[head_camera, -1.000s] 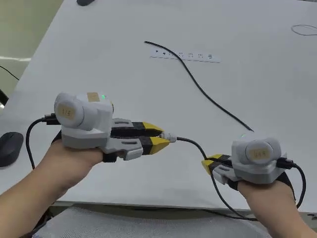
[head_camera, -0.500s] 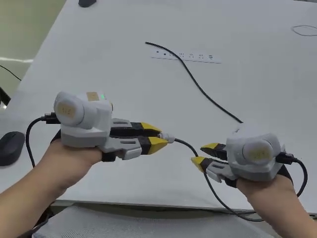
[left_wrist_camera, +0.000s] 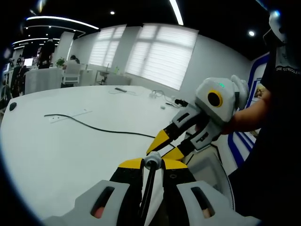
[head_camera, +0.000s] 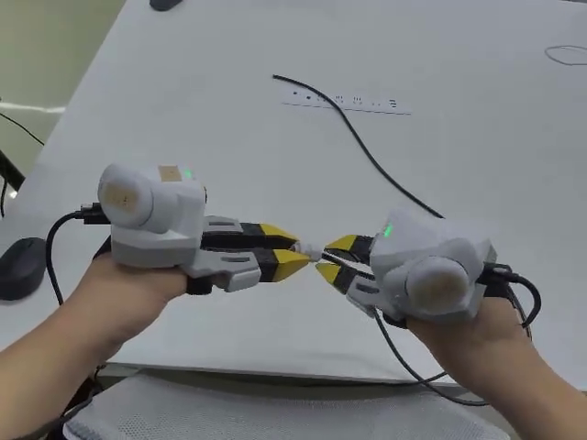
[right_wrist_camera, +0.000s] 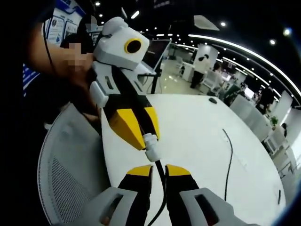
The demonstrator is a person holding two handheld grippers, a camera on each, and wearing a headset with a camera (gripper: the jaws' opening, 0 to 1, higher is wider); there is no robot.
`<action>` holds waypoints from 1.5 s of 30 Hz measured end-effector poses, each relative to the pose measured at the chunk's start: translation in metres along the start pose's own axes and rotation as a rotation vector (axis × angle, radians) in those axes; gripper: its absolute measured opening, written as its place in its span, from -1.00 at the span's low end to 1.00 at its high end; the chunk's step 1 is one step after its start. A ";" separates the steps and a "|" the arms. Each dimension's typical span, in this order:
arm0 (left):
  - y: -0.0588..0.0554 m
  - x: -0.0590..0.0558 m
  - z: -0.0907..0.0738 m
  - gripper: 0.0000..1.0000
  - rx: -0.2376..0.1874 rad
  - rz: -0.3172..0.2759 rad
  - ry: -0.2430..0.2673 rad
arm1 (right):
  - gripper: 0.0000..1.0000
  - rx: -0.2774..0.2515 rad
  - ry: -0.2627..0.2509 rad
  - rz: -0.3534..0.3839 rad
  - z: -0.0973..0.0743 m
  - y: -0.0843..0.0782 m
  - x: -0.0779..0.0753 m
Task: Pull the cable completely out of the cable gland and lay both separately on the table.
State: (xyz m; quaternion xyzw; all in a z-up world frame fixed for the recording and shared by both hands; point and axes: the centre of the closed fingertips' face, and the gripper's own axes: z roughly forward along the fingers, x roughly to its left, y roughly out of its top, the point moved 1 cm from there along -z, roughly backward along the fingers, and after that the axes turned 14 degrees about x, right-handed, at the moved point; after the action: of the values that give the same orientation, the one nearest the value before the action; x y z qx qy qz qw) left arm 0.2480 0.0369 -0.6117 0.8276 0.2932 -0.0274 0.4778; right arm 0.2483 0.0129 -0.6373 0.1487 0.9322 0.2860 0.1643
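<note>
My left gripper [head_camera: 295, 255] is held level over the table's near edge, shut on a small white cable gland [head_camera: 310, 250] that pokes out past its yellow tips. From the right, my right gripper [head_camera: 335, 258] faces it, jaws open on either side of the black cable [right_wrist_camera: 162, 181] just behind the gland [right_wrist_camera: 151, 146]. In the left gripper view the gland [left_wrist_camera: 153, 161] sits between my jaws, with the right gripper's yellow tips close behind it. Further back, the cable [head_camera: 367, 156] trails across the white table [head_camera: 183, 119].
A white labelled strip [head_camera: 344, 101] lies at the far end of the cable. A dark mouse [head_camera: 18, 269] sits at the left table edge. A mesh chair seat [head_camera: 183, 412] is below the near edge. A thin wire loop [head_camera: 564, 55] lies far right.
The right gripper has moved left along the cable up to the gland, and its jaws have come apart. The left gripper has kept still with the gland.
</note>
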 end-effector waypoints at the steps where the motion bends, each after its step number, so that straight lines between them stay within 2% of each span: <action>1: 0.000 0.000 0.000 -0.71 0.000 -0.001 -0.001 | -0.91 0.003 -0.009 -0.007 0.000 0.000 0.000; 5: -0.001 -0.001 0.000 -0.71 0.000 -0.002 -0.003 | -0.93 0.004 -0.015 -0.015 -0.001 -0.001 -0.001; 13: -0.002 -0.004 0.000 -0.71 0.000 0.001 -0.011 | -0.98 -0.004 -0.001 0.022 -0.003 -0.003 0.000; 28: -0.001 -0.005 0.001 -0.71 0.000 0.009 -0.005 | -1.00 -0.018 0.034 0.135 -0.002 -0.007 -0.001; 33: 0.001 -0.003 0.001 -0.71 -0.002 0.012 -0.004 | -1.00 0.007 0.029 0.166 0.001 -0.016 -0.006; 38: 0.004 -0.003 -0.001 -0.71 -0.014 0.010 -0.009 | -1.00 0.002 0.038 0.230 -0.001 -0.024 -0.010; 41: 0.004 -0.004 -0.001 -0.71 -0.016 0.010 -0.010 | -1.00 -0.002 0.058 0.296 0.000 -0.031 -0.011; 45: 0.004 -0.005 0.001 -0.71 -0.016 0.011 -0.011 | -1.00 0.007 0.069 0.332 0.002 -0.038 -0.010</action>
State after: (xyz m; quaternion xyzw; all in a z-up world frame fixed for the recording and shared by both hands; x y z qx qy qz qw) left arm 0.2457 0.0325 -0.6073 0.8253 0.2862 -0.0271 0.4861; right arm 0.2506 -0.0201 -0.6587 0.2913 0.9009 0.3111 0.0824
